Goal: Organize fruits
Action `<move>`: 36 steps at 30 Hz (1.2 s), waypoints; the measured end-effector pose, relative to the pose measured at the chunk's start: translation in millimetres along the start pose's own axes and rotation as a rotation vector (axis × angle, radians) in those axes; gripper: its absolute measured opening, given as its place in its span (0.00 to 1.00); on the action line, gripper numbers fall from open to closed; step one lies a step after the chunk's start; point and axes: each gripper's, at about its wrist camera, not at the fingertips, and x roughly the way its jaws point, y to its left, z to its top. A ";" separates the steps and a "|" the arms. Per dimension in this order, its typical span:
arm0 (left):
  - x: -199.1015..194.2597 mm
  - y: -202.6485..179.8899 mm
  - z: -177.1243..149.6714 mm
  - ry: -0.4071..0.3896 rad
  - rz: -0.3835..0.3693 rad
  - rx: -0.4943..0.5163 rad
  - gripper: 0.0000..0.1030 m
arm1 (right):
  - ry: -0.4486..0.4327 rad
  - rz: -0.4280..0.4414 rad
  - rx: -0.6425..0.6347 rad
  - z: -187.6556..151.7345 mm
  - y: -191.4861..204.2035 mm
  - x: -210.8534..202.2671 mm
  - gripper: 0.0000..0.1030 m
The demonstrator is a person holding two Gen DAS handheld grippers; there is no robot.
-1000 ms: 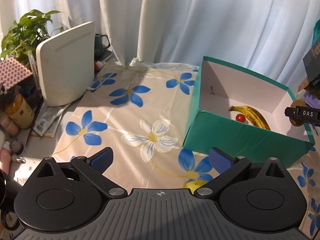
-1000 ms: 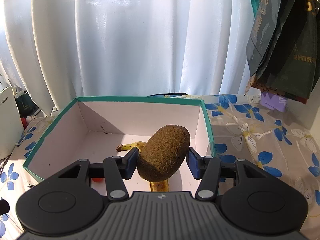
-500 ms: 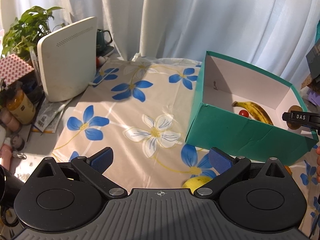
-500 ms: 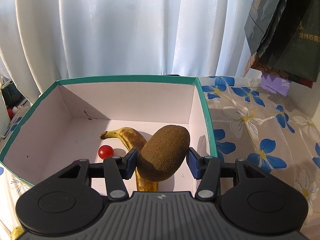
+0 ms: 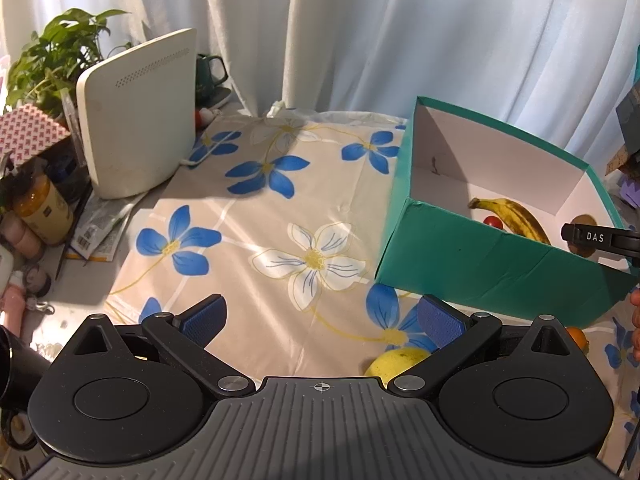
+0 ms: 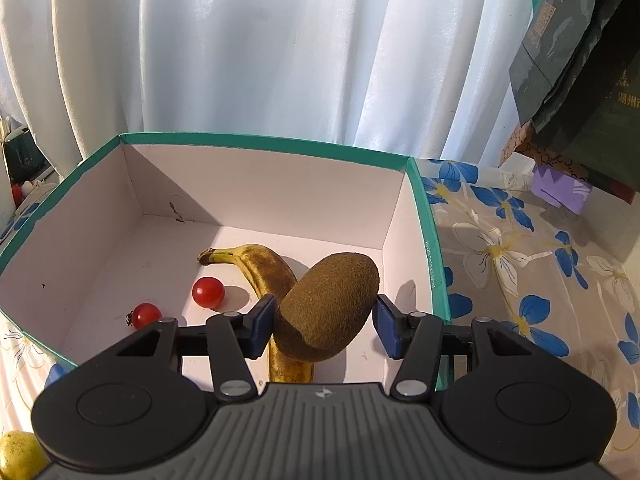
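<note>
Inside box (image 6: 256, 148) | 1 banana (image 6: 264, 268) | 2 tomatoes (image 6: 207, 292) | 1 kiwi (image 6: 330, 308) gripped

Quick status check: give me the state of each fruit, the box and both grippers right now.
kiwi: clamped in right gripper, above the box floor
banana: lying in box
two cherry tomatoes: resting in box
green box: open-topped
yellow fruit: on the cloth, outside box
left gripper: open, empty
</note>
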 end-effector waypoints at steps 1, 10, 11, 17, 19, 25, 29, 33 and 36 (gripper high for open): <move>0.2 0.2 -0.4 0.001 0.002 0.001 1.00 | -0.001 0.001 0.002 -0.1 -0.4 -0.1 0.51; 3.1 9.1 -8.3 -0.012 0.029 0.037 1.00 | -0.136 0.046 0.096 -7.5 -11.0 -64.8 0.64; 4.9 9.6 -10.5 -0.012 0.025 0.047 1.00 | -0.170 0.064 0.113 -13.5 -11.3 -80.9 0.73; 16.9 -0.3 -27.9 0.002 0.021 0.145 1.00 | -0.240 0.156 0.169 -59.6 -4.3 -140.6 0.82; 22.6 -6.5 -31.7 0.019 0.054 0.174 1.00 | -0.202 0.166 0.146 -71.5 1.9 -146.1 0.82; 24.5 -14.3 -29.4 0.006 0.110 0.190 1.00 | -0.132 0.142 0.156 -95.0 6.9 -154.3 0.82; 25.0 -16.8 -29.4 0.004 0.112 0.208 1.00 | -0.132 0.129 0.172 -103.1 5.2 -163.3 0.82; 23.3 -14.6 -29.1 0.001 0.103 0.210 1.00 | -0.134 0.115 0.182 -108.2 4.7 -170.8 0.82; 23.1 -11.4 -28.3 0.006 0.082 0.205 1.00 | -0.133 0.107 0.188 -111.1 6.5 -174.8 0.82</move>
